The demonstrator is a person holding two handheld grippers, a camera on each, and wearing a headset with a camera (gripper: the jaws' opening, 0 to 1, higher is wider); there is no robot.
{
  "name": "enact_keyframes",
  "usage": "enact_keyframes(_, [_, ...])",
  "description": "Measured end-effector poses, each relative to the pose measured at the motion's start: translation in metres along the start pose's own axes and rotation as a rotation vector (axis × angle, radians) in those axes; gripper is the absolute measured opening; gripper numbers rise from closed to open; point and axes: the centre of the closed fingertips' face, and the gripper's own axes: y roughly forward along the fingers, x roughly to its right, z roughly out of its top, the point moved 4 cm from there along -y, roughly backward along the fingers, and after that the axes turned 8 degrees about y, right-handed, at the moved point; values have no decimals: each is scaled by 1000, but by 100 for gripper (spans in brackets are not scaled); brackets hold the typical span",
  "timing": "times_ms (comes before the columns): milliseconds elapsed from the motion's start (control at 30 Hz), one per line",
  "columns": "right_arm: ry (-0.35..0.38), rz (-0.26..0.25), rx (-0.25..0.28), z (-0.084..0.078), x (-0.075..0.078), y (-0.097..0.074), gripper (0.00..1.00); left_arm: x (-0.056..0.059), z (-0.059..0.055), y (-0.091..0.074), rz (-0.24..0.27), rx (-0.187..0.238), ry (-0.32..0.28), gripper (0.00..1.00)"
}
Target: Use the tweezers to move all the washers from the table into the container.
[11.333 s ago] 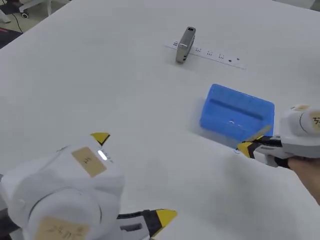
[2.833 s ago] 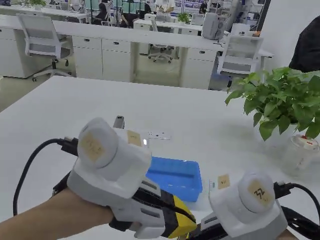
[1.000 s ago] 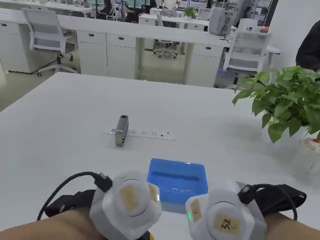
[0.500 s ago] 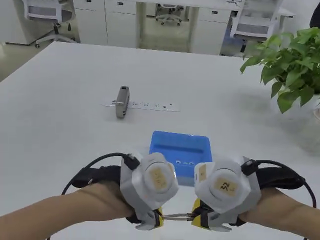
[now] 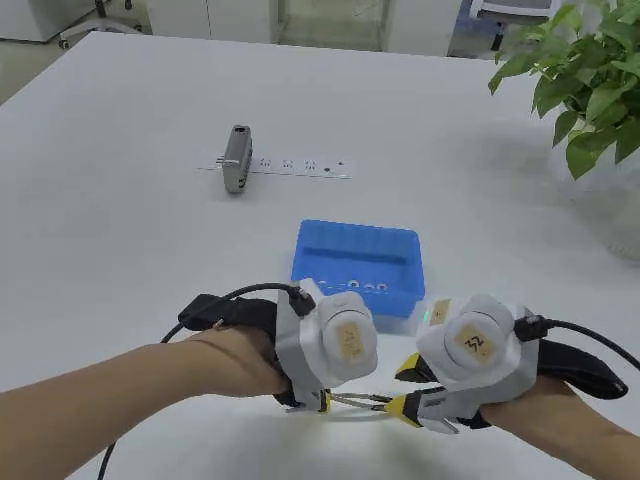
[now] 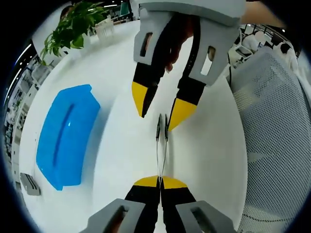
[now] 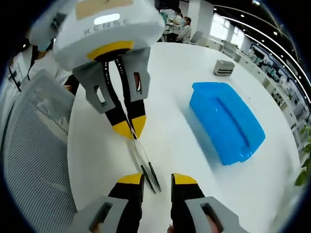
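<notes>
- Left gripper (image 6: 159,180): nearest the person. Its jaws are pinched together on one end of the tweezers (image 6: 161,145), holding them low over the table (image 5: 120,250).
- Right gripper (image 7: 158,180): set nose to nose with the left one. Its jaws stand apart with the forked end of the tweezers lying between them, unclamped.
- Tweezers: span the gap from one gripper to the other. Nothing can be made out in their tips. This reads as a hand-over or a regrip, not a pick.
- Container (image 5: 358,262): blue and open-topped, on the table just beyond both grippers and touching neither.
- Washers (image 5: 366,287): a few small pale rings in a row inside the container, along its near wall. They look like three or so, but are too small to count with certainty.
- Progress, as a judgement: part of the load, perhaps all of it, is already in the container. Whether any washer is left loose on the table cannot be told, since the white top would hide a piece that small.
- Left to do, if any washer remains: settle the tweezers in one gripper, pick, carry and drop.
- Power strip (image 5: 290,165): farther back, with a grey adapter (image 5: 237,158) plugged in at one end. It plays no part in the job.
- Plant (image 5: 585,60): green leaves at the far right corner.
</notes>
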Motion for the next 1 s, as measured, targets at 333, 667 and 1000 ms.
enact_keyframes(333, [348,-91,230,-4,-18,-54,30,-1,5,-1,-32,-79,30,0])
enact_keyframes(667, [460,-199,354,-15,-42,-96,38,5,3,-4,-45,-124,-11,10])
enact_keyframes(1000, [574,-307,480,-13,-37,-105,70,13,-21,-37,91,87,-347,54])
